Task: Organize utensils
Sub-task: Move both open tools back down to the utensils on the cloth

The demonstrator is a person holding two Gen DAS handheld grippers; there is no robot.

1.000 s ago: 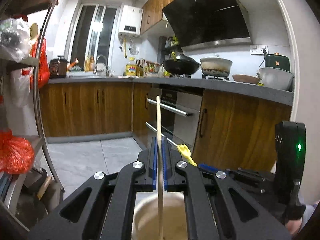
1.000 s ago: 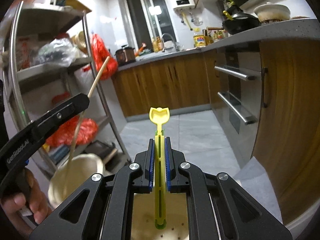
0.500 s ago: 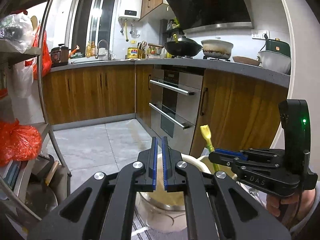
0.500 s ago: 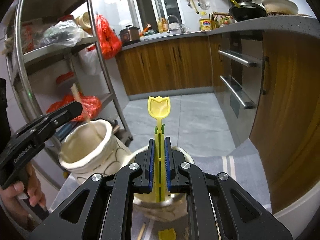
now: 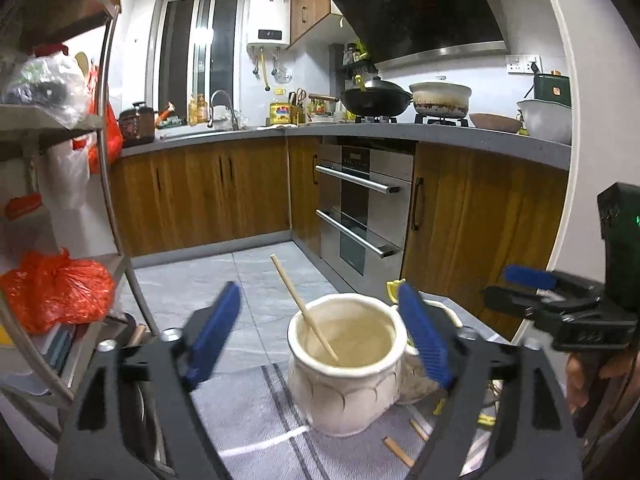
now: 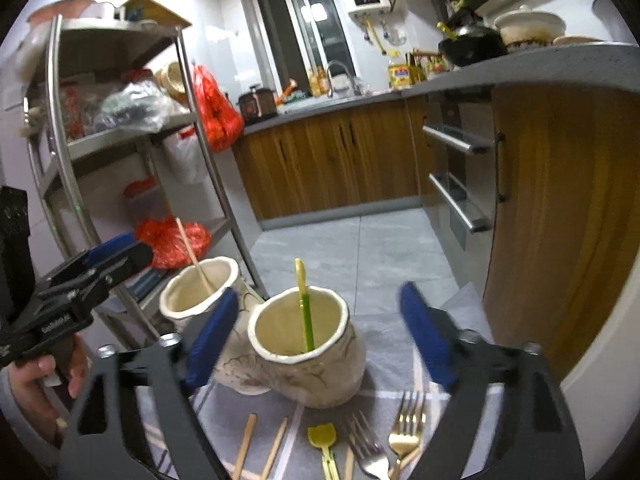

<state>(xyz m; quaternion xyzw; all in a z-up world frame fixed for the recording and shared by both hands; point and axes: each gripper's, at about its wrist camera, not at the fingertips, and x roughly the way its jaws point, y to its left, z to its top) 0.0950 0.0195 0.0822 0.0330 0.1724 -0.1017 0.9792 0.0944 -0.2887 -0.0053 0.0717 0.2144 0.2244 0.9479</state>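
A wooden chopstick (image 5: 304,308) leans in a cream ceramic jar (image 5: 344,384). My left gripper (image 5: 320,336) hangs just in front of that jar, jaws opening wide, nothing pressed between its blue pads. A yellow-green spoon (image 6: 304,312) stands in a second cream jar (image 6: 316,364). My right gripper (image 6: 318,340) is in front of it, jaws also opening, with the pads off the spoon. On the cloth lie two chopsticks (image 6: 246,444), a yellow spoon (image 6: 324,446), a silver fork (image 6: 368,454) and a gold fork (image 6: 406,428).
Both jars stand on a grey striped cloth (image 6: 388,348). A metal shelf rack (image 6: 76,200) with orange bags (image 6: 172,240) is close on the left. Wooden cabinets (image 6: 560,216) and an oven (image 5: 360,208) are on the right, with tiled floor beyond.
Both grippers were shut, the left on the chopstick and the right on the spoon. Both have let go and pulled back, leaving each utensil standing in its jar.
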